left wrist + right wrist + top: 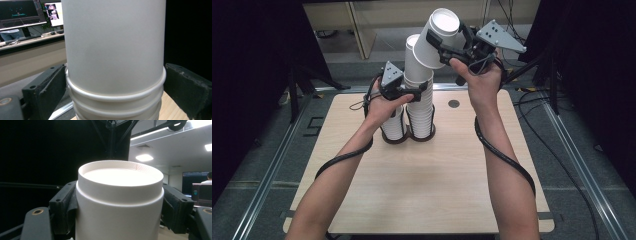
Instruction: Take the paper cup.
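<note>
Two stacks of upturned white paper cups stand at the far middle of the wooden table: a tall stack and a short stack to its left. My left gripper reaches around the tall stack. Its pads flank the ringed rims closely without visibly squeezing. My right gripper is raised above and to the right, shut on a single tilted cup. In the right gripper view the cup sits between both pads with its recessed base facing away.
A small dark round mark lies on the table right of the stacks. Metal rails and cables run along the floor on both sides. A wooden frame stands beyond the table. Monitors glow on a desk far off.
</note>
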Action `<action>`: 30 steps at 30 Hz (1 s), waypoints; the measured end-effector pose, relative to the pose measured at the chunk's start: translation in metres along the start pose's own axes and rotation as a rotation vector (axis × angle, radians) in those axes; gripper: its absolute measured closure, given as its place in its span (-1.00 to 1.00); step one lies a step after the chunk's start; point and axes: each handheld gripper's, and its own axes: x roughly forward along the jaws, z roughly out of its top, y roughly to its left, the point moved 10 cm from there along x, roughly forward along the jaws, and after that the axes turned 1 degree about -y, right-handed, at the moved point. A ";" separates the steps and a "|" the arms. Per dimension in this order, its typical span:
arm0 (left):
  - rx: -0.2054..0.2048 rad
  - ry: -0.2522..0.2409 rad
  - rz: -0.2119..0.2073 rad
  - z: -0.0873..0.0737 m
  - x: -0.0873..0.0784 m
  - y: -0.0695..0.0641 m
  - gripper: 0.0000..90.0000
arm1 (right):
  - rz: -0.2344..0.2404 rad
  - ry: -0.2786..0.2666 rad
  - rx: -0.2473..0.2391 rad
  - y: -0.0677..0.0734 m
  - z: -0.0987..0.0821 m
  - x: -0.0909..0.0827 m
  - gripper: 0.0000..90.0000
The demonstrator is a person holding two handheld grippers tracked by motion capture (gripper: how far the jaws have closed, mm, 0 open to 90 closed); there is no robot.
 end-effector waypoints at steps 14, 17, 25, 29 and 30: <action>0.024 -0.010 0.020 0.004 -0.019 -0.005 -1.00 | -0.007 0.005 0.032 0.003 -0.008 -0.022 -0.44; 0.032 -0.013 0.009 0.005 -0.027 -0.009 -1.00 | -0.012 0.012 0.029 0.003 -0.009 -0.026 -0.44; 0.033 -0.016 -0.012 0.002 -0.046 -0.017 -1.00 | -0.012 0.035 0.047 0.007 -0.022 -0.036 -0.44; 0.033 -0.025 -0.031 0.000 -0.060 -0.023 -1.00 | -0.012 0.045 0.039 0.008 -0.028 -0.040 -0.44; 0.045 -0.030 -0.034 -0.001 -0.066 -0.025 -1.00 | -0.014 0.055 0.051 0.010 -0.032 -0.043 -0.44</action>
